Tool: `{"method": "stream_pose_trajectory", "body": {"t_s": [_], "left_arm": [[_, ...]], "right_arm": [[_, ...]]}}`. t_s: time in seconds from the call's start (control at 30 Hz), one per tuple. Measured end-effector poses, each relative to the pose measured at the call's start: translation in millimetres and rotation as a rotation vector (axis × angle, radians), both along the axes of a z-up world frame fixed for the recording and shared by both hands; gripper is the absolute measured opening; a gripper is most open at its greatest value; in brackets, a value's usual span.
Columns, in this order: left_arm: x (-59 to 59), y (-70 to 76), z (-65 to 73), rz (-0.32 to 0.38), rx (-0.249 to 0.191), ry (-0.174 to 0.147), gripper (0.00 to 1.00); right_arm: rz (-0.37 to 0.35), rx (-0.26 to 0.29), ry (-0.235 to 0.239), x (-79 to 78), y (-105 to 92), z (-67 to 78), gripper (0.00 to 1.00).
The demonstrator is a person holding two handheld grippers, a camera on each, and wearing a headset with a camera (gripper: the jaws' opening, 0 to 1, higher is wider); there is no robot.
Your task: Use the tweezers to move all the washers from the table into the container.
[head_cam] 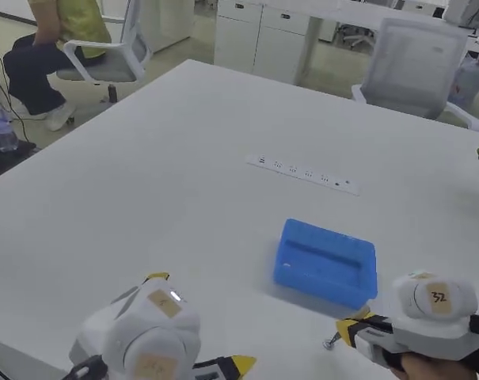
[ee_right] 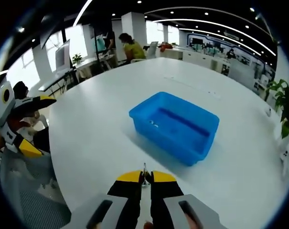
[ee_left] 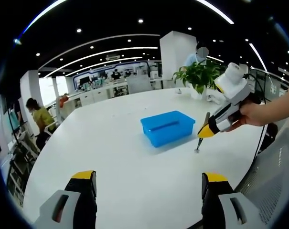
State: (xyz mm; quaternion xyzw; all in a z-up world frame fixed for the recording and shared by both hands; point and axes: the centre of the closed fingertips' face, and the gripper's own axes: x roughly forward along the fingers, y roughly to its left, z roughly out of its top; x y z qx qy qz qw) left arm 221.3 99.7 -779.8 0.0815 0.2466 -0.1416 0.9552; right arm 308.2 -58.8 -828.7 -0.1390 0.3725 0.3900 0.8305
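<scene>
Right now my right gripper [ee_right: 144, 177] is pressed together on the tweezers [ee_right: 144, 168], which stick out forward between its yellow-tipped jaws. In the left gripper view the tweezers slant down, their tip at or just above the white counter [head_cam: 144, 198], just beside the near side of the blue container [ee_right: 165, 137]. The container sits open-topped on the counter. A couple of pale specks [ee_right: 153, 124] lie on its floor near one wall, too small for me to tell whether they are washers. My left gripper [ee_left: 148, 183] is spread wide above the counter, well apart from the container.
</scene>
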Motion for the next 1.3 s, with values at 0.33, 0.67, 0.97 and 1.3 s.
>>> {"method": "stream_pose_trajectory", "body": {"t_s": [0.33,0.67,0.97,1.3], "left_arm": [[-0.7,-1.4,-0.1,-0.009,0.005,0.000,0.93],[-1.4,-2.2,-0.9,-0.015,0.011,0.004,0.93],[-1.1,-1.2,-1.7,-0.011,0.014,0.006,0.93],[-0.7,1.2,-1.8,-0.001,0.014,0.006,0.92]], "right_arm": [[0.037,0.021,-0.030,-6.5,3.2,24.9,0.02],[0.046,0.042,-0.057,-5.1,0.1,50.1,0.02],[0.043,0.065,-0.080,-0.1,-0.2,63.2,0.02],[0.055,0.073,-0.087,2.8,5.4,68.3,0.02]]}}
